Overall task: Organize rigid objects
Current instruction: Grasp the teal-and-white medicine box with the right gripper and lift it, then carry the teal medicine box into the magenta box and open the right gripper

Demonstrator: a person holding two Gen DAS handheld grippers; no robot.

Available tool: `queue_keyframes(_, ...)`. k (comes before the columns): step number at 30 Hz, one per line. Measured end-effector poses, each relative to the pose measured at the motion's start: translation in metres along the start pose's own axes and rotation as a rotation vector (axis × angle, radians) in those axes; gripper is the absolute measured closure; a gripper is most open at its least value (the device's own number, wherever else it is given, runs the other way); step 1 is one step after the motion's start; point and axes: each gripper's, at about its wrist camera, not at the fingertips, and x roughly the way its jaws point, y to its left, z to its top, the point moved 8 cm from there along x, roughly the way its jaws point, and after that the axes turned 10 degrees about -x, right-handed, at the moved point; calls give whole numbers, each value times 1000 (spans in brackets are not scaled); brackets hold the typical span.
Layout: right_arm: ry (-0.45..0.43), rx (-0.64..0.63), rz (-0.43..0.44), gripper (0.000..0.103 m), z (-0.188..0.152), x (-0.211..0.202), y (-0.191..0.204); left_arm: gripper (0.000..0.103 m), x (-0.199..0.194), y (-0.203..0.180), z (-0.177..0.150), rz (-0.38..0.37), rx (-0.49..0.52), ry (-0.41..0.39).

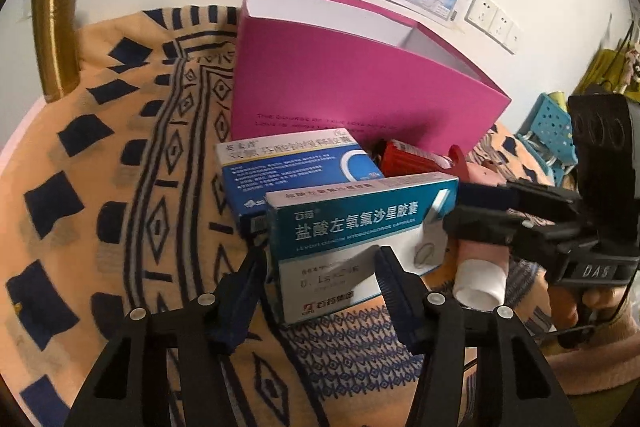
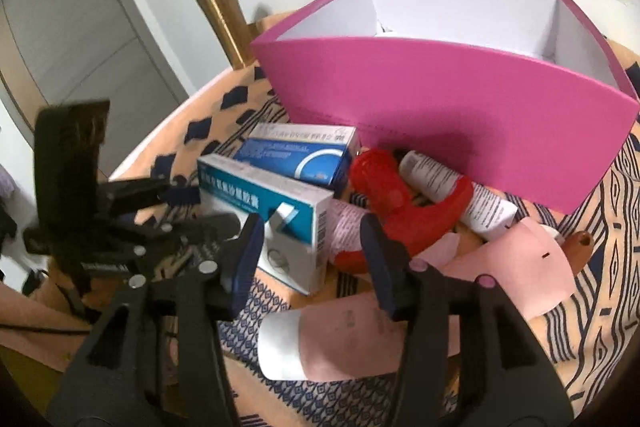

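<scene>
A teal and white medicine box (image 1: 352, 239) lies on the patterned cloth, in front of a blue medicine box (image 1: 296, 171). My left gripper (image 1: 320, 267) is open, its fingers either side of the teal box's near end. In the right wrist view the teal box (image 2: 276, 215) sits left of centre, with the blue box (image 2: 304, 157) behind it. My right gripper (image 2: 310, 239) is open over the teal box's right end and a red plastic object (image 2: 400, 203). A pink tube (image 2: 352, 343) lies below it. The open magenta box (image 2: 448, 99) stands behind.
A white tube (image 2: 452, 191) and a pink carton (image 2: 512, 263) lie right of the red object. A gold cylinder (image 1: 56, 35) stands at the table's far left. A wall map hangs behind. A blue stool (image 1: 552, 131) stands off the table's right.
</scene>
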Motion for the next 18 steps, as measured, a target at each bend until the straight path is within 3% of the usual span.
queue_keyframes(2, 11, 0, 15, 68, -2, 4, 3, 47, -3, 1, -1, 11, -6, -6)
queue_keyframes(5, 27, 0, 28, 73, -7, 11, 6, 51, -4, 1, -2, 15, -16, -5)
queue_keyframes(11, -8, -5, 14, 73, 4, -1, 6, 51, -15, -9, 10, -1, 0, -26)
queue_keyframes(18, -97, -20, 8, 73, 41, -33, -1, 51, -32, -31, 51, -14, 55, -84)
